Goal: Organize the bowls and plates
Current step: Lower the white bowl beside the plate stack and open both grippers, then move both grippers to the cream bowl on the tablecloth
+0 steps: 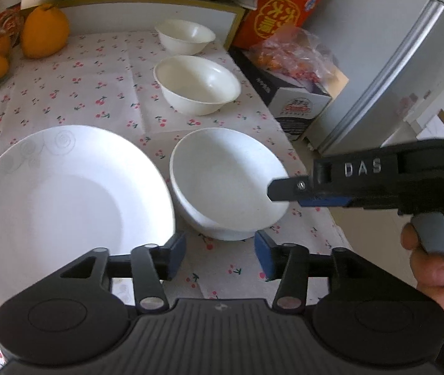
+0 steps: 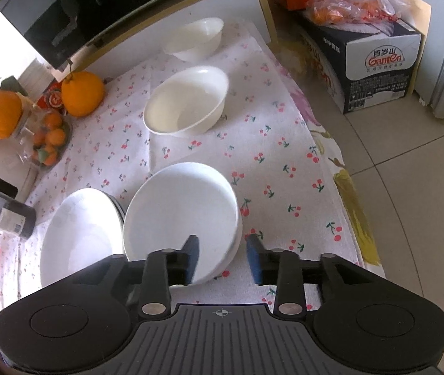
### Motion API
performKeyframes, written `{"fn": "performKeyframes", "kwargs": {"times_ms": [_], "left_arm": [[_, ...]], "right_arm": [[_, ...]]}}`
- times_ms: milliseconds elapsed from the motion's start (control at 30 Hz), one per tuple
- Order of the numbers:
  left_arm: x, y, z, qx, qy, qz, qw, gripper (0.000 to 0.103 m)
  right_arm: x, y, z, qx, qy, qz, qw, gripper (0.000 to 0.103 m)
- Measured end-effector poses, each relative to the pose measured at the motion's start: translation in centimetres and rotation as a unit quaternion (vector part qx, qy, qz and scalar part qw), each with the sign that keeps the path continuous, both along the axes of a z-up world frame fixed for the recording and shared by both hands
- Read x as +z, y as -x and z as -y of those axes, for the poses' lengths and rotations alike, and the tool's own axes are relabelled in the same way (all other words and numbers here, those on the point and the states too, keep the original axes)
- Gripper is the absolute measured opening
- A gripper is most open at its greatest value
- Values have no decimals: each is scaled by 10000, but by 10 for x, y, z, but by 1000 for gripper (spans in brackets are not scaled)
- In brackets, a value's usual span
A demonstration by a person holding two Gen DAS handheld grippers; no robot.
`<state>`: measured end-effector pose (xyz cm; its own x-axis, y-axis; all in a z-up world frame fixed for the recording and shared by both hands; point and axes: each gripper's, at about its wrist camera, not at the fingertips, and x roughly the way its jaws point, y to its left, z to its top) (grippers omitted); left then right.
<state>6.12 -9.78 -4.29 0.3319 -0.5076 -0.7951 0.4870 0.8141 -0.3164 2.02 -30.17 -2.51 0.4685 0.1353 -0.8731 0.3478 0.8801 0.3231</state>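
Both grippers open over the white dishes on the cherry-print worktop (image 2: 272, 156).

Right gripper (image 2: 222, 257) straddles the nearest bowl (image 2: 181, 215) rim, beside the plate (image 1: 66, 193); left gripper (image 1: 220, 257) hangs empty. Only the right wrist view shows the worktop's edge and floor (image 2: 409, 203).

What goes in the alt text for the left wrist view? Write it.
The open left gripper hovers over a cherry-print tablecloth, aimed between a plate and the nearest of three white bowls. The right gripper reaches in over that bowl's rim; oranges sit far left.
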Motion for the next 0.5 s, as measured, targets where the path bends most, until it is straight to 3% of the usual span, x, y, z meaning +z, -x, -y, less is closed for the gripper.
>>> {"fn": "performKeyframes", "kwargs": {"times_ms": [67,167,500], "left_arm": [[2,1,-1,-77,60,-2,10000,56],[8,1,-2,-162,165,33,9997,65],[26,-8,-6,-111,546,205,9982,78]], "right_arm": [[4,0,3,-47,-48,88,9999,50],[10,0,10,-141,-136,235,9995,54],[17,-6,31,-621,-563,517,9951,60]]}}
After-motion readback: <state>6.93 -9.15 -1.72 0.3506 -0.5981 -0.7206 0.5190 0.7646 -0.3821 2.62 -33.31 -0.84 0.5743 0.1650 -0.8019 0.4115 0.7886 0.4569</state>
